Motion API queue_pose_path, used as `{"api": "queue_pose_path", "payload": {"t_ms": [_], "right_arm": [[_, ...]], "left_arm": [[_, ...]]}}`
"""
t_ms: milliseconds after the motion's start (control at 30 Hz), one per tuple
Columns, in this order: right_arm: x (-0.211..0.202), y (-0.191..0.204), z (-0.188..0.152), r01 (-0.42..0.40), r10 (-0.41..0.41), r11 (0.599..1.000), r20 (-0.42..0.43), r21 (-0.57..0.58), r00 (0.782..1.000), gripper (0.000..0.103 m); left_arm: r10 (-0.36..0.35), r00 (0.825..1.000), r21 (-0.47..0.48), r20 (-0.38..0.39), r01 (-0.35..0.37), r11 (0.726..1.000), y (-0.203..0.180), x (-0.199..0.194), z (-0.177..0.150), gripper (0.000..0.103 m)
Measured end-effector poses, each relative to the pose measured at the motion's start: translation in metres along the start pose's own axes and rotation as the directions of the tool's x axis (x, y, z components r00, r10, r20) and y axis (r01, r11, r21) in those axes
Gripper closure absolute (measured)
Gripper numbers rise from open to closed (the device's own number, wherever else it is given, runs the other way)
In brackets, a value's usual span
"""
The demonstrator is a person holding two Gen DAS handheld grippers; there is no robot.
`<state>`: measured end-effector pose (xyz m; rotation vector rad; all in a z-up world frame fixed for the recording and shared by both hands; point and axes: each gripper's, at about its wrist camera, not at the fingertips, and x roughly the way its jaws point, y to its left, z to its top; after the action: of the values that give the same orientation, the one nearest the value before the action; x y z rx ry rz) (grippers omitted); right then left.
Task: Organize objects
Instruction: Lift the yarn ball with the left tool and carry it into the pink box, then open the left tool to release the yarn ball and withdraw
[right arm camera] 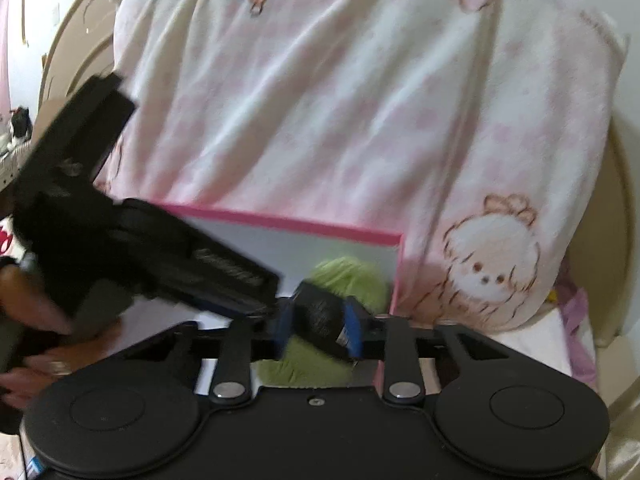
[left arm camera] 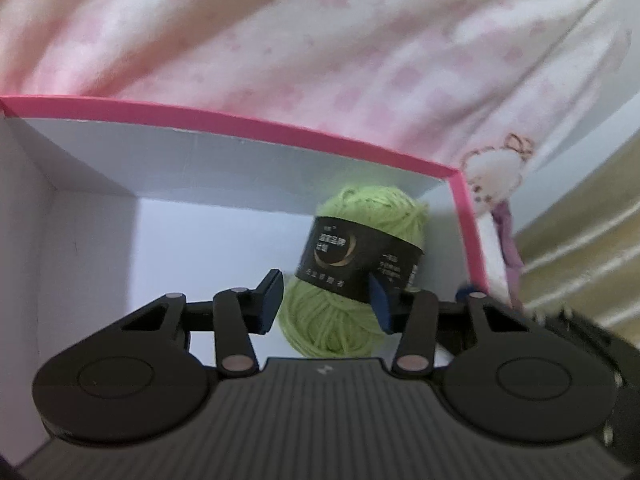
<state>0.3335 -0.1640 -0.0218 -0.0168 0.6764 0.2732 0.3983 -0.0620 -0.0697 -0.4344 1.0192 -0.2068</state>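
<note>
A green yarn ball (left arm camera: 352,264) with a black paper band lies inside a white box with a pink rim (left arm camera: 248,126), near its right wall. In the left wrist view my left gripper (left arm camera: 326,300) is open, its fingers on either side of the ball's near end. In the right wrist view my right gripper (right arm camera: 318,330) is shut on the green yarn ball (right arm camera: 320,316), gripping it across the black band. The left gripper body (right arm camera: 120,232) reaches into the box (right arm camera: 304,226) from the left, beside the ball.
A white and pink blanket (right arm camera: 340,112) with cartoon animals lies behind and to the right of the box. A beige surface with pale stripes (left arm camera: 580,248) shows at the right. A person's hand (right arm camera: 36,320) holds the left gripper.
</note>
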Motion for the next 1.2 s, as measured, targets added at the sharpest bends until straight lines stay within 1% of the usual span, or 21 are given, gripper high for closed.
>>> {"api": "queue_pose_path", "payload": {"t_ms": [67,100,133,167,200,267,367,400,467,533,600,633,700,767,833,933,1000,1033,1100,1133,1200], "right_arm": [[0.003,0.002,-0.003,-0.021,0.021,1.0,-0.014,-0.018,1.0,0.078],[0.005,0.004,-0.005,-0.022,0.022,0.999,-0.025,-0.035,0.999,0.078],[0.006,0.006,-0.006,-0.02,0.018,0.998,-0.035,-0.051,0.999,0.078],[0.007,0.008,-0.01,-0.008,0.005,0.998,-0.045,-0.065,0.999,0.075],[0.007,0.009,-0.012,-0.004,0.0,0.997,-0.053,-0.072,0.999,0.073],[0.008,0.007,-0.017,0.014,-0.018,0.997,-0.057,-0.079,0.998,0.072],[0.003,0.008,-0.021,0.012,-0.017,0.997,-0.068,-0.072,0.998,0.072],[0.004,0.009,-0.021,0.01,-0.015,0.997,-0.072,-0.074,0.997,0.072],[0.006,0.016,-0.021,0.025,-0.032,0.996,-0.083,-0.091,0.996,0.072],[0.005,0.02,-0.021,0.042,-0.049,0.995,-0.086,-0.092,0.995,0.072],[-0.003,0.019,-0.023,0.013,-0.015,0.999,-0.084,-0.031,0.996,0.07],[-0.01,0.02,-0.026,-0.001,0.001,1.0,-0.073,0.002,0.997,0.067],[-0.023,0.021,-0.031,-0.022,0.025,0.999,-0.065,0.05,0.998,0.052],[-0.036,0.024,-0.036,-0.033,0.037,0.997,-0.062,0.075,0.997,0.048],[-0.048,0.027,-0.039,-0.036,0.042,0.996,-0.068,0.087,0.997,0.048],[-0.071,0.034,-0.036,-0.033,0.039,0.996,-0.071,0.087,0.997,0.045],[-0.089,0.04,-0.031,-0.046,0.052,0.995,-0.065,0.087,0.997,0.039],[-0.096,0.043,-0.028,-0.046,0.052,0.996,-0.065,0.082,0.997,0.038],[-0.116,0.052,-0.023,-0.024,0.028,0.998,-0.074,0.058,0.997,0.037],[-0.127,0.058,-0.022,-0.006,0.01,0.999,-0.087,0.042,0.996,0.037],[-0.144,0.065,-0.02,-0.008,0.012,0.999,-0.095,0.04,0.995,0.037]], "left_arm": [[-0.036,0.999,-0.032,-0.022,0.035,0.999,0.003,0.006,0.001,0.05],[-0.079,0.995,-0.068,-0.059,0.075,0.995,0.005,0.01,0.001,0.053],[-0.131,0.986,-0.102,-0.108,0.12,0.988,0.007,0.015,0.001,0.054],[-0.165,0.975,-0.152,-0.151,0.143,0.978,0.009,0.02,0.0,0.055],[-0.186,0.967,-0.188,-0.174,0.153,0.97,0.01,0.024,-0.001,0.056],[-0.206,0.963,-0.221,-0.173,0.166,0.961,0.011,0.027,-0.002,0.056],[-0.214,0.965,-0.244,-0.155,0.172,0.955,0.01,0.027,-0.003,0.056],[-0.205,0.967,-0.239,-0.151,0.165,0.957,0.01,0.027,-0.004,0.056],[-0.159,0.977,-0.203,-0.142,0.129,0.971,0.007,0.026,-0.002,0.054],[-0.095,0.988,-0.112,-0.122,0.082,0.99,-0.002,0.015,-0.004,0.053],[-0.031,0.99,-0.033,-0.138,0.026,0.999,-0.013,0.003,-0.006,0.052],[-0.009,0.992,-0.002,-0.129,0.009,1.0,-0.017,-0.006,-0.007,0.051],[0.037,0.995,0.071,-0.093,-0.03,0.997,-0.029,-0.024,-0.009,0.044],[0.083,0.995,0.135,-0.058,-0.075,0.988,-0.037,-0.045,-0.014,0.04],[0.109,0.993,0.168,-0.033,-0.102,0.98,-0.04,-0.066,-0.022,0.037],[0.117,0.993,0.187,-0.024,-0.111,0.976,-0.032,-0.103,-0.035,0.033],[0.127,0.992,0.197,-0.016,-0.122,0.973,-0.028,-0.124,-0.045,0.031],[0.131,0.991,0.2,-0.009,-0.127,0.972,-0.026,-0.138,-0.049,0.03],[0.147,0.989,0.201,0.002,-0.145,0.969,-0.025,-0.16,-0.061,0.025],[0.154,0.988,0.222,0.009,-0.152,0.963,-0.027,-0.172,-0.068,0.024],[0.169,0.986,0.291,0.008,-0.164,0.943,-0.036,-0.193,-0.082,0.022]]}}
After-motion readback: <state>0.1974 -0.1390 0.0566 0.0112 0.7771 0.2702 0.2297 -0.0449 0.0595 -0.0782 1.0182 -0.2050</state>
